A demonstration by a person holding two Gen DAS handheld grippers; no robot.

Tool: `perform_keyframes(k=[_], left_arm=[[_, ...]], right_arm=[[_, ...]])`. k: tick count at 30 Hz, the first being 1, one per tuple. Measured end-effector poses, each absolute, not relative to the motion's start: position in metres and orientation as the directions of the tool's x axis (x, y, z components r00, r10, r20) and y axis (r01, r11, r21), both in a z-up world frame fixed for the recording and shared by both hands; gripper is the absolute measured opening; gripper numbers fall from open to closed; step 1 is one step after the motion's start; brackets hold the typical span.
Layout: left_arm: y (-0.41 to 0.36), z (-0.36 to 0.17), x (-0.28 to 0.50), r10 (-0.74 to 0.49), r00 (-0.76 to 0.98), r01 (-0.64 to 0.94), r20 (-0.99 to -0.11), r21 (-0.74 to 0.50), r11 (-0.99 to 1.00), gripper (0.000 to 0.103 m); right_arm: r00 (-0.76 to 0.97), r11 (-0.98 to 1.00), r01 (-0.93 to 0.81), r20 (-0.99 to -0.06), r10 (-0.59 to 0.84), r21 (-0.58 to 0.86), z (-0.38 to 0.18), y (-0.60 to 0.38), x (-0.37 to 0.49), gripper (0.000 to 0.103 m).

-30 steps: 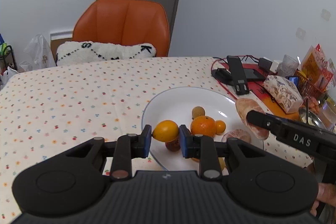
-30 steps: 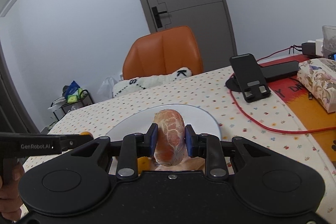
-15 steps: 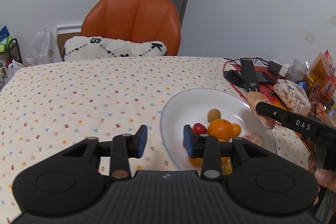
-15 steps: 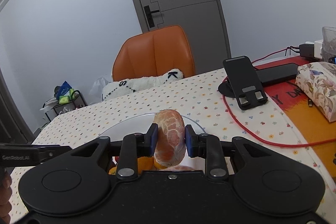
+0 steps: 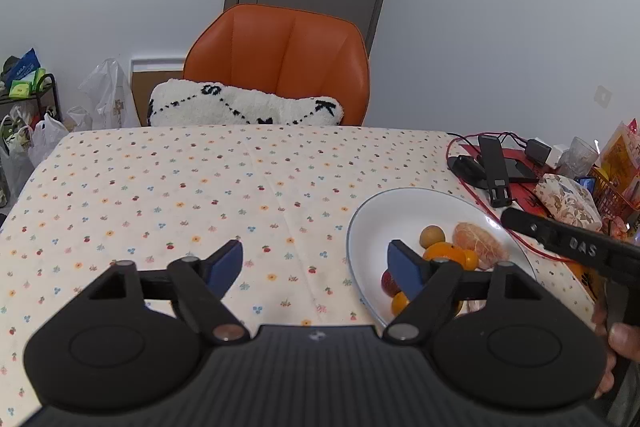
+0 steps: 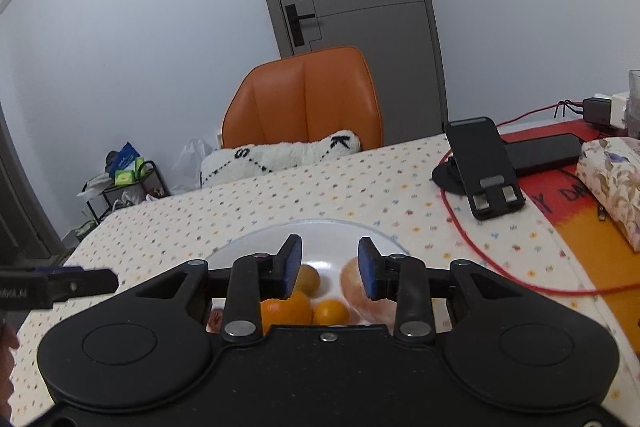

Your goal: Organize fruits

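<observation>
Both hand-held grippers stood spread and empty: left hand-held gripper (image 5: 315, 264) beside the plate (image 5: 362, 223), right hand-held gripper (image 6: 329, 264) above it. Fruits, including the peeled citrus (image 6: 354, 286), lay gathered just beyond the right fingertips, apparently so they stayed together.

- Red fruit (image 5: 386, 283) and small orange fruit (image 5: 399, 303) in the white plate (image 5: 360, 227): partly hidden behind the left gripper's blue pad; kind not clear, the red one possibly a lychee.
- Plate's near rim: covered by the gripper bodies in both wrist views.
- Peeled citrus (image 6: 352, 287): half hidden behind the right gripper's pad.
- Packets (image 5: 620, 155) at far right: cut off by the picture's edge, print too small to read.
- Hand (image 5: 616, 343): only its edge shows.
</observation>
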State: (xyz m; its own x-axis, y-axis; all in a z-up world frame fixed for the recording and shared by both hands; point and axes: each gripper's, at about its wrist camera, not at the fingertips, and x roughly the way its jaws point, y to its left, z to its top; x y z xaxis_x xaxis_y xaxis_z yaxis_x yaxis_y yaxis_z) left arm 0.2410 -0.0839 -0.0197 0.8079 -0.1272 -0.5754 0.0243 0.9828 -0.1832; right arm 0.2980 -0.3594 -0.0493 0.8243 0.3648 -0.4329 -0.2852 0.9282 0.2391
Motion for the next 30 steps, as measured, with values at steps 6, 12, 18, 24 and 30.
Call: perform_keyframes(k=[6, 12, 18, 24, 30], left_arm=[[-0.079, -0.018, 0.233, -0.130, 0.814, 0.017, -0.565, -0.201, 0.979, 0.084], [-0.077, -0.015, 0.223, -0.134, 0.820, 0.025, -0.556, -0.199, 0.980, 0.091], [-0.073, -0.012, 0.212, -0.143, 0.820, 0.039, -0.554, -0.195, 0.980, 0.092], [-0.067, -0.004, 0.193, -0.119, 0.833, 0.027, -0.541, -0.176, 0.984, 0.095], [-0.057, 0.003, 0.173, -0.099, 0.836, 0.005, -0.539, -0.174, 0.985, 0.095]], right_arm=[[0.812, 0.927, -0.279, -0.454, 0.368, 0.251, -0.051, -0.359, 0.281, 0.044], [0.814, 0.932, -0.258, -0.464, 0.351, 0.253, -0.049, -0.360, 0.266, 0.054], [0.830, 0.939, -0.250, -0.447, 0.333, 0.237, -0.042, -0.358, 0.246, 0.072], [0.837, 0.937, -0.255, -0.431, 0.338, 0.239, -0.035, -0.357, 0.229, 0.079], [0.843, 0.932, -0.272, -0.408, 0.351, 0.239, -0.027, -0.353, 0.211, 0.089]])
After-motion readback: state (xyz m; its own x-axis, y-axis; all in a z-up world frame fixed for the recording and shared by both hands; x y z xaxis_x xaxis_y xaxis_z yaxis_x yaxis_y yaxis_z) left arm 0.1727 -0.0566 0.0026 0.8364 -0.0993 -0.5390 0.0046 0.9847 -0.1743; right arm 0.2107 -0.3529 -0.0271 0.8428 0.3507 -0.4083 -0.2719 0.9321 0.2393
